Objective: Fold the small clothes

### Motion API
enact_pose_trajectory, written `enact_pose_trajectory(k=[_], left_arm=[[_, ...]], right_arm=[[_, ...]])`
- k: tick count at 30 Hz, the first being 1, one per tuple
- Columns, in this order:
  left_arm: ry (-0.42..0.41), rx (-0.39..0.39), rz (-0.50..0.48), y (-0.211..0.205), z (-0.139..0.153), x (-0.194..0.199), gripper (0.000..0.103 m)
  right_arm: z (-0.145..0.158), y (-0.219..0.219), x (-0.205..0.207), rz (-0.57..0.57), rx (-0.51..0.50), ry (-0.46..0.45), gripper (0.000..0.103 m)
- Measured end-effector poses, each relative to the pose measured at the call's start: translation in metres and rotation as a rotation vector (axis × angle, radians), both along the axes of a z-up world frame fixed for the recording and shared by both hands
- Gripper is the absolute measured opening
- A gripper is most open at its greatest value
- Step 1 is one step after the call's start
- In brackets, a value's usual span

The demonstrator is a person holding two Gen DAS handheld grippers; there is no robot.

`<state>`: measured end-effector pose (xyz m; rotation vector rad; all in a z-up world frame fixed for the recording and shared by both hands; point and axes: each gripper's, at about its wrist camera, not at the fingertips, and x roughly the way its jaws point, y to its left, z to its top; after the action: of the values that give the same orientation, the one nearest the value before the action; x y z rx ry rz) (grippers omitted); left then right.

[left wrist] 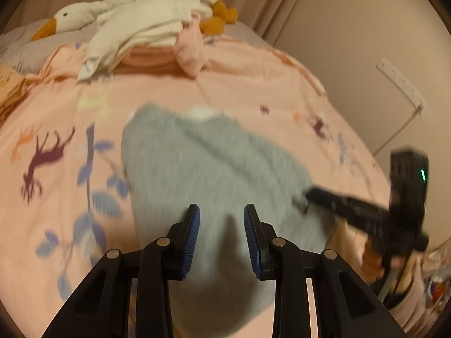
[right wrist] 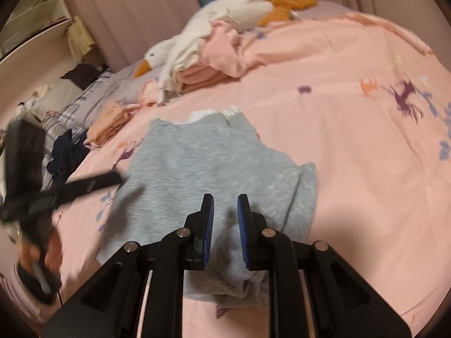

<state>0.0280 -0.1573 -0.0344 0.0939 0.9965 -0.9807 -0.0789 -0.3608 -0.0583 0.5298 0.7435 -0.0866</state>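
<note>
A small grey garment (left wrist: 203, 169) lies spread on the pink printed duvet of the bed (left wrist: 253, 84), in the near middle of the bedding, with a bit of white showing at its far edge. Both tools hang over its near end, so the step in hand looks like the start of a fold: picking up the near hem or corners.

The left hand-held gripper (left wrist: 221, 219) has its blue pads a modest gap apart with only grey cloth seen beyond them; nothing is pinched. The right hand-held gripper (right wrist: 224, 211) stands with a narrower gap, and whether its pads nip the fabric below cannot be told. The next move likely calls for each tool to catch an edge of the garment and carry it toward the far side, keeping the cloth flat.

The left wrist view shows the right tool reaching to the garment's right edge, plus a white power strip (left wrist: 401, 87) on the wall to the right. The right wrist view shows the garment's right side doubled over in a flap, a dark blue garment (right wrist: 66, 152) and a pillow (right wrist: 93, 95) on the left. Both show a plush goose (right wrist: 225, 19) lying on a pile of pink and white clothes (right wrist: 214, 56) at the far end.
</note>
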Motion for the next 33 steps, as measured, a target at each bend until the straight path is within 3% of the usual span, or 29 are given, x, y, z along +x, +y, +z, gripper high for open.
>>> enact_pose_trajectory(k=[5,8,9,10,11,12,18,22,33], left_arm=[[0.081,-0.035,0.042,0.011,-0.018,0.002,0.030],[0.121,-0.073,0.078,0.028,-0.008,0.001,0.030],[0.137,-0.080,0.089,0.034,-0.007,0.002,0.035],[0.153,-0.087,0.101,0.041,-0.006,0.002,0.040],[0.169,-0.098,0.114,0.049,-0.006,0.002,0.055],[0.195,-0.116,0.132,0.059,-0.007,0.004,0.066],[0.361,-0.201,0.204,0.095,-0.027,0.015,0.067],[0.484,-0.238,0.202,0.092,-0.048,0.021,0.067],[0.544,-0.271,0.164,0.056,-0.065,0.040,0.068]], right_arm=[[-0.028,-0.012,0.006,-0.044,0.056,0.072,0.015],[-0.020,-0.014,0.000,-0.063,0.092,0.062,0.018],[-0.012,-0.014,-0.009,-0.061,0.113,0.036,0.022],[-0.007,-0.015,-0.018,-0.063,0.132,0.014,0.035],[-0.005,-0.017,-0.024,-0.070,0.144,0.005,0.052],[-0.003,-0.021,-0.034,-0.081,0.166,-0.005,0.056],[-0.023,-0.050,-0.068,-0.149,0.337,0.007,0.061],[-0.040,-0.057,-0.072,-0.152,0.442,0.009,0.067],[-0.048,-0.053,-0.033,-0.088,0.459,0.024,0.072]])
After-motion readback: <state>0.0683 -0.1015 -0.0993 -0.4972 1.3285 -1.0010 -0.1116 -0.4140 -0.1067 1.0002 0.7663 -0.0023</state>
